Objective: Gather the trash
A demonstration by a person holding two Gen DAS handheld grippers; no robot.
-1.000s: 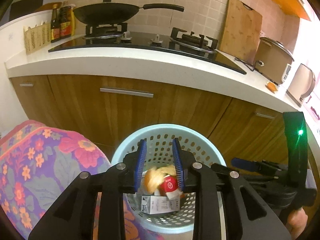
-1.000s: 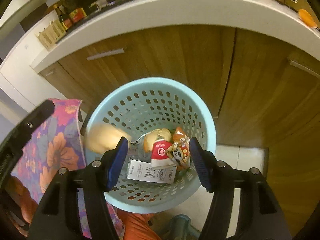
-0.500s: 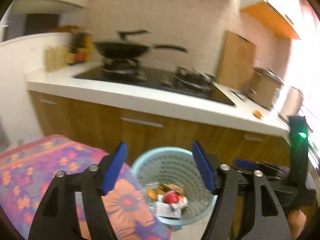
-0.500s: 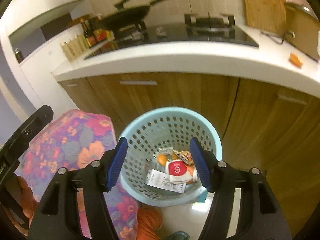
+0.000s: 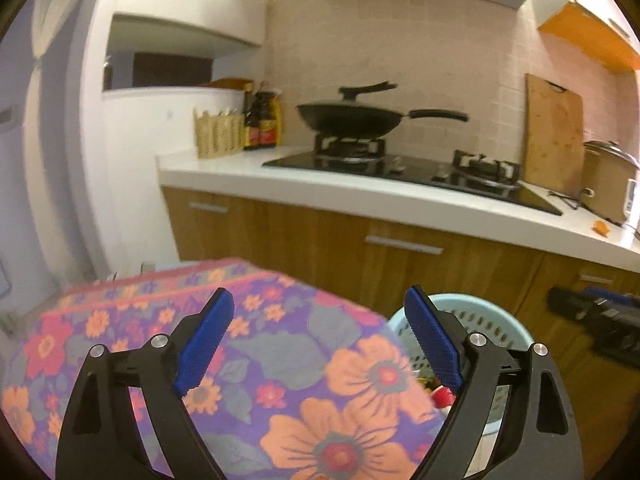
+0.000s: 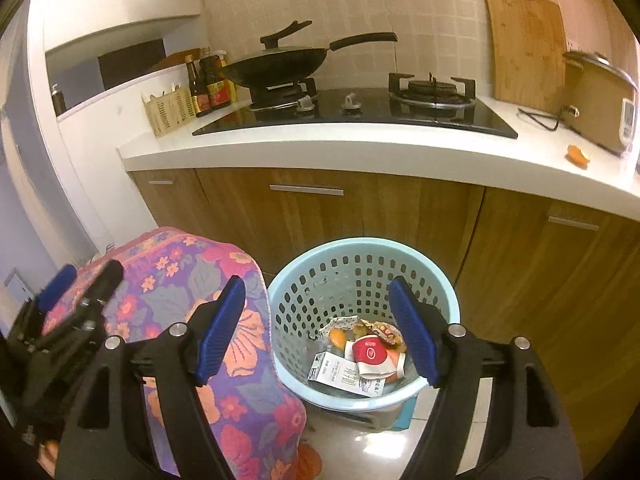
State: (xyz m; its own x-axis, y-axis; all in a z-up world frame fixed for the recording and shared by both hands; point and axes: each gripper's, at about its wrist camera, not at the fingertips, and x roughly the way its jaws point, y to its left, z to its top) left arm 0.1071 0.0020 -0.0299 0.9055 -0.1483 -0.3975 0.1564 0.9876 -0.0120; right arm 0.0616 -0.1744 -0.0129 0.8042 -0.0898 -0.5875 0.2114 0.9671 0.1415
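trash [image 6: 362, 356] sits in the bottom of the light blue perforated basket [image 6: 444, 292] on the floor: white carton, red-and-white cup, orange bits, a printed wrapper. right gripper [image 6: 316, 320] spread wide, nothing between its blue pads, held above the basket with the left pad over the floral cloth [image 6: 192, 280] and the right pad over the basket's right rim. left gripper [image 5: 318, 334] also spread wide and empty, over the floral cloth, its right pad in front of the basket [image 5: 496, 324]; only a sliver of trash visible there. in the right wrist view the left gripper shows at far left, blurred. floral cloth covers a rounded shape just left of the basket, touching or nearly touching its rim. behind basket: wood cabinets [image 6: 400, 216], then white counter [image 6: 360, 152]. on counter: orange scrap [image 6: 578, 155] right, black stove [image 6: 360, 114], wok [image 6: 276, 62] on left burner, sauce bottles [image 6: 208, 84] and woven holder [image 6: 168, 112] far left, cutting board [image 6: 524, 44] against tile wall, rice cooker [image 6: 596, 100] far right.
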